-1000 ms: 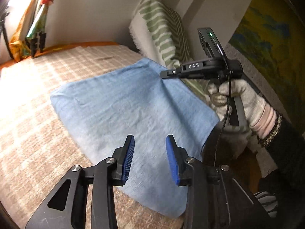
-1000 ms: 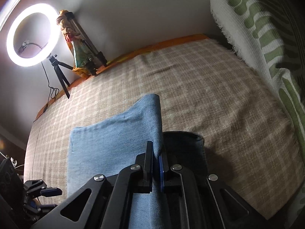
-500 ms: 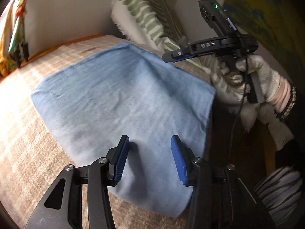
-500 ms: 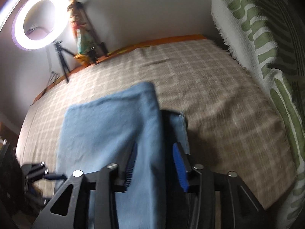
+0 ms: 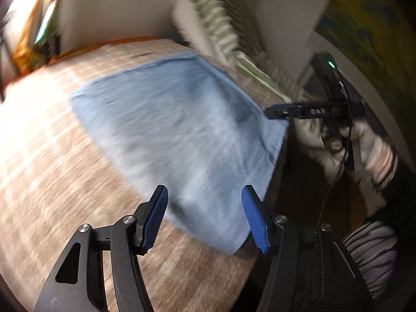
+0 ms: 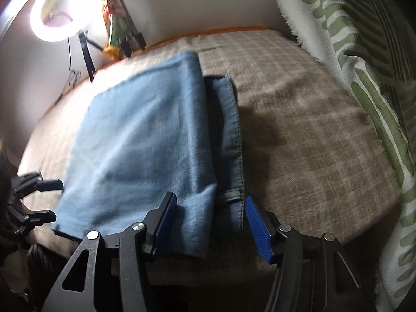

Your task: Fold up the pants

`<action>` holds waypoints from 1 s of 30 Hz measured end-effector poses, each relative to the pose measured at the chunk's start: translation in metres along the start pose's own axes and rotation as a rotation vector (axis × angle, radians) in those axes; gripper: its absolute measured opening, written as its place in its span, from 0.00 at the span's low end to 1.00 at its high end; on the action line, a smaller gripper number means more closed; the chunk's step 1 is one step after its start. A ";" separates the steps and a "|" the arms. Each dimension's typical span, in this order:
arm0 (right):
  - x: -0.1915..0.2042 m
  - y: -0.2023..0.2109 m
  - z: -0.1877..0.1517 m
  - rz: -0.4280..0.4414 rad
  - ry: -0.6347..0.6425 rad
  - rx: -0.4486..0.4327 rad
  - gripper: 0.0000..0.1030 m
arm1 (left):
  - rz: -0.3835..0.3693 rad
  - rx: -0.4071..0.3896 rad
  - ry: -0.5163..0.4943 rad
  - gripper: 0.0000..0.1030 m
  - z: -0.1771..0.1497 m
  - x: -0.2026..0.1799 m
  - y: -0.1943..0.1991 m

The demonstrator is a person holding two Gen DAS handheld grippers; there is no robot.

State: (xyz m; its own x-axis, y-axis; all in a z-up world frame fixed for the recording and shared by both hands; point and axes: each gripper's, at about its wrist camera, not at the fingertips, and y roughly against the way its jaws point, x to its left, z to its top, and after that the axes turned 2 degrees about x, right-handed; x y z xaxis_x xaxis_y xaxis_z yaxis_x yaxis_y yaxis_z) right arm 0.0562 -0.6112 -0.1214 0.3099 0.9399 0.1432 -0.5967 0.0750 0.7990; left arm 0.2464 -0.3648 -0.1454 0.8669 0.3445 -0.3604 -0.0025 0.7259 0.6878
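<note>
The light blue pants (image 5: 182, 130) lie folded flat on the checked bed cover (image 5: 52, 169). In the right wrist view the pants (image 6: 145, 140) show a folded top layer with the waistband edge (image 6: 234, 140) peeking out on its right. My left gripper (image 5: 205, 215) is open and empty over the near corner of the pants. My right gripper (image 6: 210, 223) is open and empty at the near edge of the pants. It also shows in the left wrist view (image 5: 280, 110), by the right edge. The left gripper shows at the left edge of the right wrist view (image 6: 39, 197).
A green-striped white pillow (image 6: 364, 65) lies along the right of the bed. A lit ring light (image 6: 54, 13) on a tripod stands beyond the far edge, beside a colourful cloth on a stand (image 6: 114, 33). The bed's near edge drops off just under both grippers.
My right gripper has opened and let go of the pants, and the held layer has dropped flat. My left gripper has opened wider and drawn back towards the near corner.
</note>
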 end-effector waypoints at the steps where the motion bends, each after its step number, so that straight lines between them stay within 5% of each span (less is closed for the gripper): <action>1: -0.002 0.004 0.003 0.019 -0.015 -0.024 0.68 | -0.013 -0.002 0.034 0.58 0.002 0.006 0.004; 2: -0.004 0.007 0.007 0.043 -0.028 -0.048 0.82 | -0.031 -0.005 0.077 0.59 0.003 0.014 0.010; 5: -0.012 0.006 0.020 0.145 -0.062 -0.097 0.96 | -0.036 0.002 0.167 0.63 0.013 0.034 0.021; 19: -0.038 -0.072 0.053 0.258 -0.134 0.002 0.96 | -0.153 0.064 0.362 0.64 0.013 0.092 -0.016; 27: -0.030 -0.085 0.061 0.352 -0.075 -0.002 0.97 | -0.160 0.053 0.344 0.64 0.018 0.091 -0.019; 30: -0.027 -0.090 0.065 0.408 -0.081 -0.003 0.84 | -0.175 0.035 0.358 0.65 0.019 0.091 -0.021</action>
State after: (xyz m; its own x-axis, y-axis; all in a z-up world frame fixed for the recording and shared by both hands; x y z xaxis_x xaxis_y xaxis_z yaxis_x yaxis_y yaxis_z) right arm 0.1496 -0.6653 -0.1589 0.1049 0.8637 0.4930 -0.6847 -0.2968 0.6657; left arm 0.3344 -0.3603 -0.1806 0.6239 0.4073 -0.6670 0.1522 0.7738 0.6149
